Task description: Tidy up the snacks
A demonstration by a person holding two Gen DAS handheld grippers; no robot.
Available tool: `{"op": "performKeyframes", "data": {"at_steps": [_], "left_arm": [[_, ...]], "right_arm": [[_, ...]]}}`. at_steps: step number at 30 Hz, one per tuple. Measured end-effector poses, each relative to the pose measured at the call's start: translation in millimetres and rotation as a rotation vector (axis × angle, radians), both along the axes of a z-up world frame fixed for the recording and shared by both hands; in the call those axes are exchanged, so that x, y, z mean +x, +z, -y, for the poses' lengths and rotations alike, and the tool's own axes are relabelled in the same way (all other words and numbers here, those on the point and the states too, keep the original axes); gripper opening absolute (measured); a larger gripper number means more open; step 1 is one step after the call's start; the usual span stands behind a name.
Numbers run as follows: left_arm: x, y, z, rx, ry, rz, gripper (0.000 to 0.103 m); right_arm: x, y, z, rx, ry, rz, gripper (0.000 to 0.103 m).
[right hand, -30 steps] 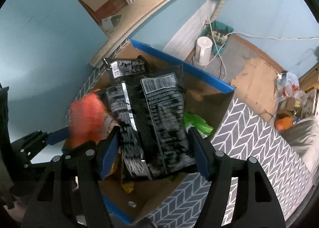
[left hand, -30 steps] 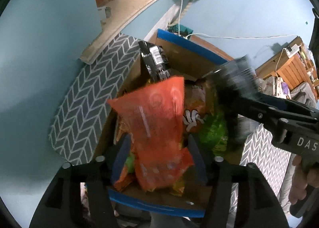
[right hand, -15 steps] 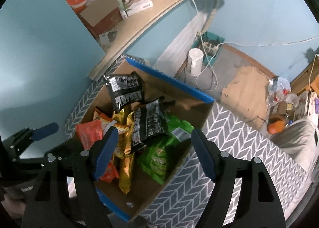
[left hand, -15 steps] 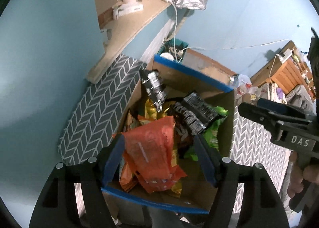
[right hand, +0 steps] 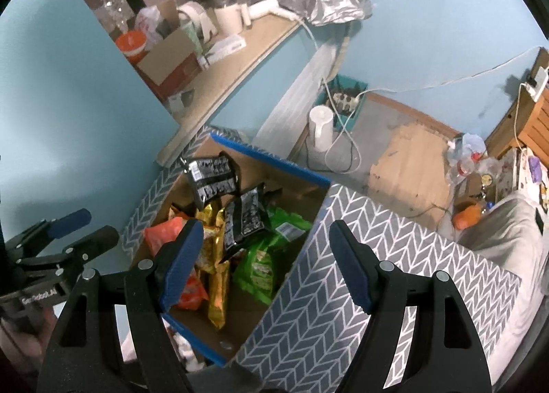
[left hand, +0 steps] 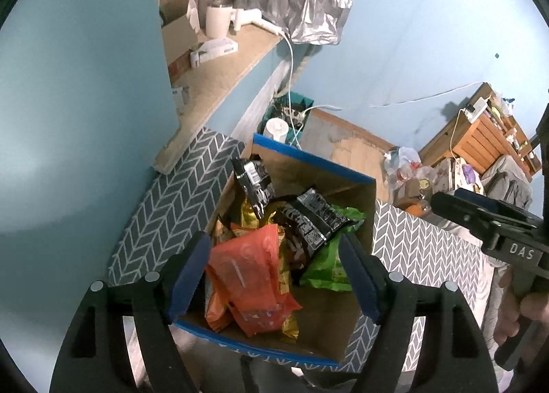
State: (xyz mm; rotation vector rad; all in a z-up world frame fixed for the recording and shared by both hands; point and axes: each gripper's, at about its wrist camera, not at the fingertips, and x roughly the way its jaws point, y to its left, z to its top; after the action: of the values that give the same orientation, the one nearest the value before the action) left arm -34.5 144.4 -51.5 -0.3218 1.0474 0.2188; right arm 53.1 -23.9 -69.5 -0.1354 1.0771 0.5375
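Observation:
A cardboard box (left hand: 308,158) (right hand: 267,156) with blue-taped rims holds several snack bags. An orange bag (left hand: 247,273) (right hand: 164,231) lies at its near left and a black bag (left hand: 308,218) (right hand: 245,221) lies on top of a green bag (left hand: 326,269) (right hand: 264,259). Another black bag (left hand: 254,183) (right hand: 211,176) leans on the far wall, and a gold bag (right hand: 216,290) lies in the middle. My left gripper (left hand: 273,240) hovers above the orange bag, its jaws opening with nothing gripped. My right gripper (right hand: 266,226) hangs open and empty above the box's right side.
The box sits on a grey chevron cloth (left hand: 171,207) (right hand: 377,255). A wooden shelf (left hand: 212,77) with cups and boxes runs behind on the left. A white jug (right hand: 320,128) and cables lie on the floor beyond. A wooden rack (left hand: 487,139) stands far right.
The orange bag has left my left gripper and the black bag my right gripper; both now lie in the box. Both grippers have risen and their jaws have spread.

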Motion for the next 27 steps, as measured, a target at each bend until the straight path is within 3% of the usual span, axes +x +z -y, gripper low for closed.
{"op": "performKeyframes", "data": {"at_steps": [13,18,27], "left_arm": [[-5,31,16,0.021,-0.043,0.079,0.087],[-6,36,30,0.081,-0.097,0.087,0.087],[-6,41,38,0.048,-0.115,0.096,0.087]], "right_arm": [[-22,23,17,-0.018,-0.018,0.083,0.076],[-27,26,25,-0.016,-0.038,0.090,0.076],[-29,29,33,-0.014,-0.050,0.094,0.076]]}}
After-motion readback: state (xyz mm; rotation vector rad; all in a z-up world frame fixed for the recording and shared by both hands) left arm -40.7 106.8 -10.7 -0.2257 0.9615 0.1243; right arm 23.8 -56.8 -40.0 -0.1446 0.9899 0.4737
